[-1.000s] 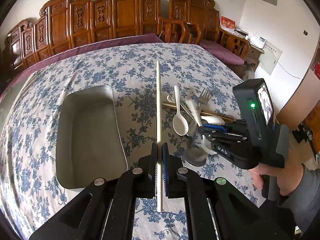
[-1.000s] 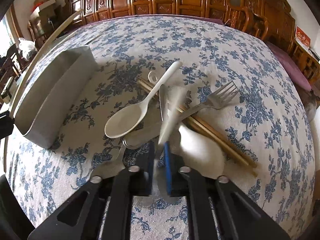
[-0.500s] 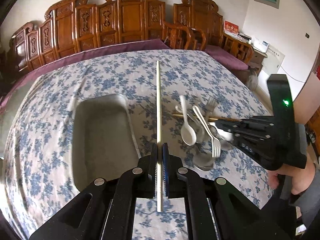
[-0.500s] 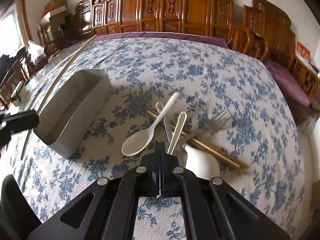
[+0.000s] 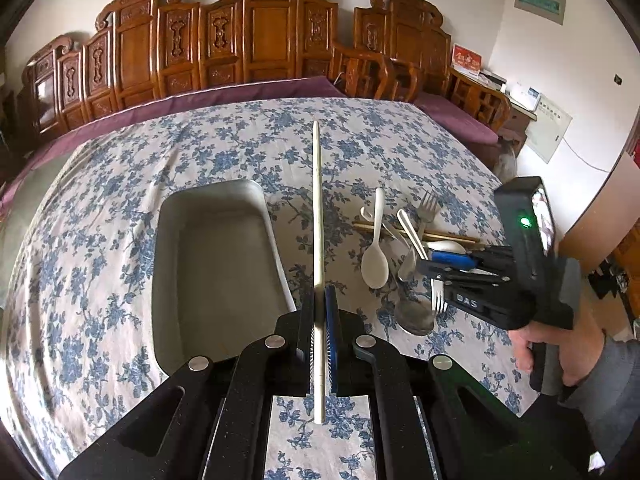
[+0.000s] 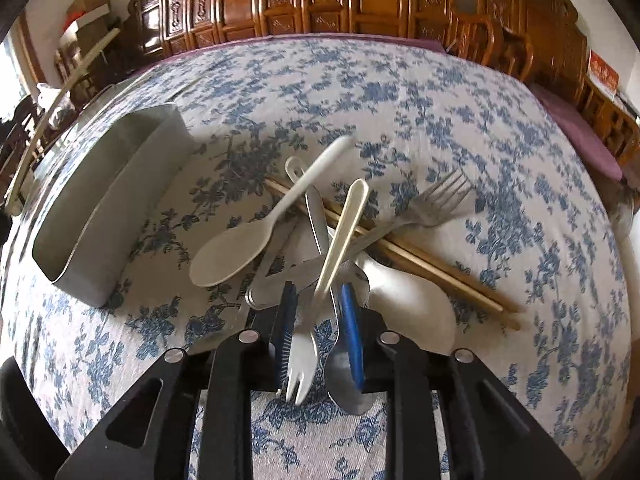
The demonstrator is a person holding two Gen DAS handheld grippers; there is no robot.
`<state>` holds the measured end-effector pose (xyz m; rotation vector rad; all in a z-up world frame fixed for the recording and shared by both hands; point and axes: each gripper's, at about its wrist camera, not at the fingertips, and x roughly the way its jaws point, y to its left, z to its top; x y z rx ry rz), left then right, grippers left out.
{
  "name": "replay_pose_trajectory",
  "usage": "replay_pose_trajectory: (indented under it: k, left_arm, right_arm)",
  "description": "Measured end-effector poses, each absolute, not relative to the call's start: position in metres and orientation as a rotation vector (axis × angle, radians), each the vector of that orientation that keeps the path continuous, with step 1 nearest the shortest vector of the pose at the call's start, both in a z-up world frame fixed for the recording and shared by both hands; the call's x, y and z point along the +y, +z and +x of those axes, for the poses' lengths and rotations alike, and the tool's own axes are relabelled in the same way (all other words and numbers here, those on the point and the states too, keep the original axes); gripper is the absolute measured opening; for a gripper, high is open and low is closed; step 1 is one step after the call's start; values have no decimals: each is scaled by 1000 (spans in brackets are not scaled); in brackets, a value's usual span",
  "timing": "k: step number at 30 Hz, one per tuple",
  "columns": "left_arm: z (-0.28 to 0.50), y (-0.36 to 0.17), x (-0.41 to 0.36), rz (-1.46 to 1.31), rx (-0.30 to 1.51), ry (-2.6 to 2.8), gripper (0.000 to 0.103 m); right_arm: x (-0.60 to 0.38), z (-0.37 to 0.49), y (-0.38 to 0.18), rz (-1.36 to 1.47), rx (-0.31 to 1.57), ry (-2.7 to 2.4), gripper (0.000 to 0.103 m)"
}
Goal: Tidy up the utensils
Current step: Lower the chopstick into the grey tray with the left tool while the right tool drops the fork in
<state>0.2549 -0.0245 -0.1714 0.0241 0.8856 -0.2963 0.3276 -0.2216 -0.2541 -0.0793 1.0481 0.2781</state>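
My left gripper [image 5: 320, 300] is shut on a pale chopstick [image 5: 317, 216], held above the table just right of the empty metal tray [image 5: 216, 264]. My right gripper [image 6: 318, 300] is open over the utensil pile; a white plastic fork [image 6: 340, 240] lies between its fingers, tines toward the camera. It shows in the left wrist view [image 5: 444, 264] at the pile. The pile holds a white spoon [image 6: 248, 244], a metal fork [image 6: 436, 204], wooden chopsticks [image 6: 432, 272] and metal spoons [image 6: 404, 300].
The metal tray [image 6: 104, 208] stands left of the pile on the blue-flowered tablecloth [image 6: 360, 92]. Carved wooden chairs [image 5: 256, 36] line the far side. The person's hand [image 5: 560, 360] holds the right gripper at the table's right edge.
My right gripper was shut on the white fork half a second ago and is now open, lower over the pile. My left gripper still holds the chopstick and has drawn back a little.
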Motion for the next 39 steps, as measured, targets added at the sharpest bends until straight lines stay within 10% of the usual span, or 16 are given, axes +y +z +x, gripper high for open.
replay_pose_trajectory:
  k: [5,39]
  left_arm:
    - [254,-173,-28,25,886,-304,4]
    - [309,-201,53,16,988,-165,5]
  right_arm:
    - [-220,332,-257,-106,1073,255,8]
    - [-112,324,-150,-88,872,497,8]
